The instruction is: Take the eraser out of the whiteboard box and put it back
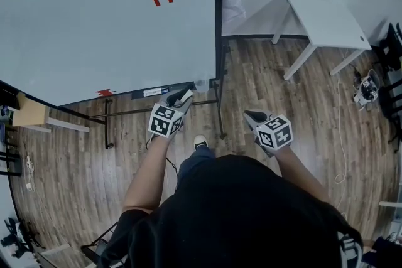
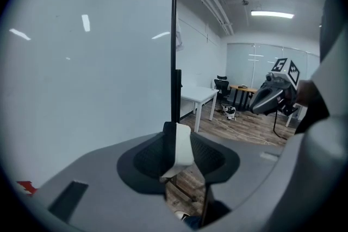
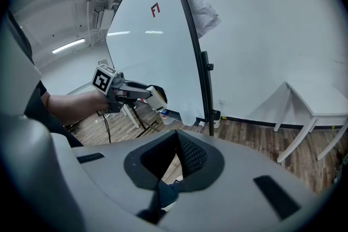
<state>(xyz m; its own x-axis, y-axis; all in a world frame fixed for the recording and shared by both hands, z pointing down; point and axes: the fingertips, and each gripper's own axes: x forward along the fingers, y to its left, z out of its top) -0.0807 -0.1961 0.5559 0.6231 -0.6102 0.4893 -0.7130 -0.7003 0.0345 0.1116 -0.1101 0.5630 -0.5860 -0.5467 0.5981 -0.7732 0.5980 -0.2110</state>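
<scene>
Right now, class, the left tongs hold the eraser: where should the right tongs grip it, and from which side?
Probably the free end of the eraser, which juts past the tips of the left tongs, pinched across its flat faces. Come head-on toward those tips; the right tongs are shut, so open them first.
</scene>
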